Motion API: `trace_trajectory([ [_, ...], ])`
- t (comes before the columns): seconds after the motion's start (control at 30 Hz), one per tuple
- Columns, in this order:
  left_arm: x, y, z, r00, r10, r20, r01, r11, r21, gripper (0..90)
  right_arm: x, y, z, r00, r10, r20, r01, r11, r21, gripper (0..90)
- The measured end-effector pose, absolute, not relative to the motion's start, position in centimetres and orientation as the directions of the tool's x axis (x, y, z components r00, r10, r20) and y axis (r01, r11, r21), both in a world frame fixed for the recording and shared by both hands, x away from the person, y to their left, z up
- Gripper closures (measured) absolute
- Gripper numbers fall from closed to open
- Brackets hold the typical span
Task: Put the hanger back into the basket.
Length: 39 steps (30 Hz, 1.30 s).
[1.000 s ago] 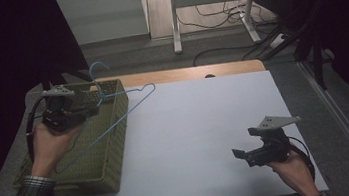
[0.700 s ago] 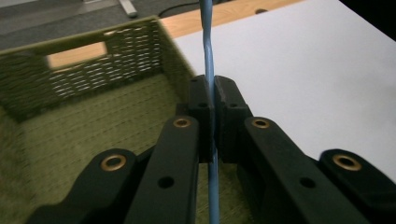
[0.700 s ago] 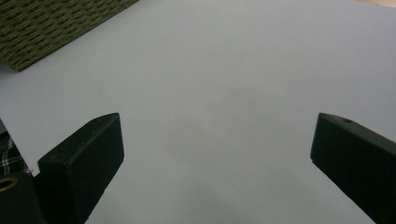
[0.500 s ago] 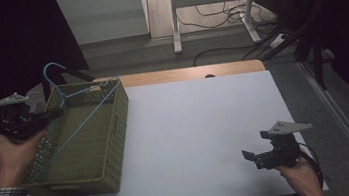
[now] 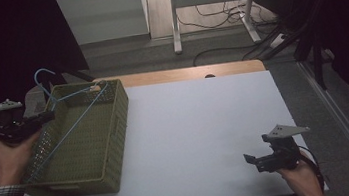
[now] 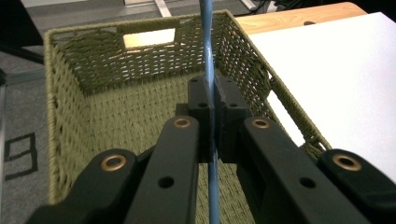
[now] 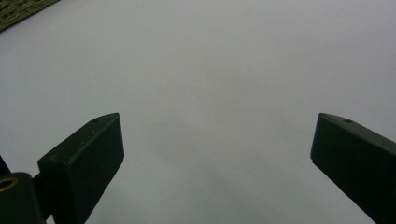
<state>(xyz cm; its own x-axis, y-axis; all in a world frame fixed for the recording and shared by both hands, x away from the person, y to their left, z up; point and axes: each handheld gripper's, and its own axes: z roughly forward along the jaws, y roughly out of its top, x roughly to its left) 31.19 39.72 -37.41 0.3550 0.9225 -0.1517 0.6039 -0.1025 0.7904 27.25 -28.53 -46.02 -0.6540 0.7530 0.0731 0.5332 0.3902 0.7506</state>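
A blue wire hanger (image 5: 72, 121) lies slanted over the green woven basket (image 5: 115, 135) at the table's left, its hook rising past the far left corner. My left gripper (image 5: 46, 116) is at the basket's left rim, shut on the hanger's wire. The left gripper view has the blue wire (image 6: 208, 70) pinched between the two black jaws above the basket's inside (image 6: 116, 107). My right gripper (image 5: 251, 160) hovers open near the table's front right edge, over the bare white tabletop (image 7: 210, 70).
The white table (image 5: 201, 125) spreads between basket and right gripper, with a wooden strip (image 5: 184, 74) along its far edge. Beyond stand a desk frame (image 5: 212, 8) and floor cables (image 5: 237, 47). Dark areas flank both sides.
My left gripper has carried the hanger leftward, from above the basket to its left rim. The right gripper has drifted slightly right and toward the front edge.
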Motion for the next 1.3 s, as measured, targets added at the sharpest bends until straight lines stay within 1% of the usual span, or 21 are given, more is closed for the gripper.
trace_trajectory([
  [0.27, 32.4, 39.4, -39.4, 0.385, 0.911, -0.151, 0.598, -0.121, 0.793, 87.5, 27.3, -28.4, -46.1, -0.659, 0.749, 0.073, 0.535, 0.398, 0.745, 2.5],
  [0.47, 32.9, 39.9, -41.4, 0.38, 0.91, -0.164, 0.612, -0.115, 0.782, 87.5, 27.3, -28.3, -46.2, -0.664, 0.745, 0.068, 0.532, 0.406, 0.743, 2.5],
  [0.63, 33.6, 40.0, -43.3, 0.358, 0.917, -0.174, 0.657, -0.115, 0.745, 87.4, 27.3, -28.3, -46.2, -0.668, 0.742, 0.066, 0.529, 0.411, 0.742, 2.4],
  [0.77, 34.3, 40.1, -44.7, 0.327, 0.934, -0.146, 0.703, -0.137, 0.698, 87.3, 27.3, -28.3, -46.3, -0.669, 0.741, 0.061, 0.525, 0.413, 0.744, 2.4],
  [0.83, 34.5, 40.5, -45.1, 0.306, 0.938, -0.164, 0.721, -0.116, 0.684, 87.2, 27.3, -28.3, -46.3, -0.67, 0.74, 0.061, 0.524, 0.412, 0.746, 2.4],
  [0.93, 34.6, 41.0, -45.7, 0.273, 0.948, -0.166, 0.75, -0.101, 0.654, 86.8, 27.4, -28.3, -46.4, -0.671, 0.739, 0.06, 0.525, 0.416, 0.742, 2.4],
  [1.0, 34.7, 40.9, -46.1, 0.255, 0.959, -0.123, 0.765, -0.122, 0.633, 86.5, 27.4, -28.2, -46.5, -0.674, 0.737, 0.056, 0.523, 0.423, 0.74, 2.4],
  [1.03, 34.8, 40.9, -46.4, 0.251, 0.961, -0.118, 0.774, -0.126, 0.621, 86.3, 27.4, -28.2, -46.6, -0.675, 0.736, 0.055, 0.522, 0.424, 0.74, 2.4],
  [1.1, 34.8, 40.7, -46.4, 0.247, 0.964, -0.099, 0.769, -0.133, 0.625, 85.4, 27.4, -28.1, -46.6, -0.675, 0.736, 0.052, 0.521, 0.426, 0.74, 2.4],
  [1.17, 34.6, 40.6, -45.9, 0.256, 0.96, -0.115, 0.741, -0.119, 0.66, 77.8, 27.4, -28.1, -46.6, -0.675, 0.736, 0.051, 0.521, 0.426, 0.74, 2.4],
  [1.2, 34.4, 40.6, -45.5, 0.257, 0.957, -0.131, 0.729, -0.103, 0.677, 76.7, 27.4, -28.1, -46.6, -0.674, 0.737, 0.051, 0.521, 0.425, 0.74, 2.4],
  [1.23, 34.4, 40.5, -45.3, 0.259, 0.957, -0.131, 0.723, -0.102, 0.683, 72.3, 27.4, -28.1, -46.6, -0.673, 0.737, 0.052, 0.521, 0.423, 0.741, 2.4],
  [1.3, 34.2, 40.0, -44.6, 0.275, 0.953, -0.125, 0.706, -0.112, 0.7, 66.9, 27.4, -28.0, -46.6, -0.673, 0.738, 0.051, 0.52, 0.423, 0.742, 2.4],
])
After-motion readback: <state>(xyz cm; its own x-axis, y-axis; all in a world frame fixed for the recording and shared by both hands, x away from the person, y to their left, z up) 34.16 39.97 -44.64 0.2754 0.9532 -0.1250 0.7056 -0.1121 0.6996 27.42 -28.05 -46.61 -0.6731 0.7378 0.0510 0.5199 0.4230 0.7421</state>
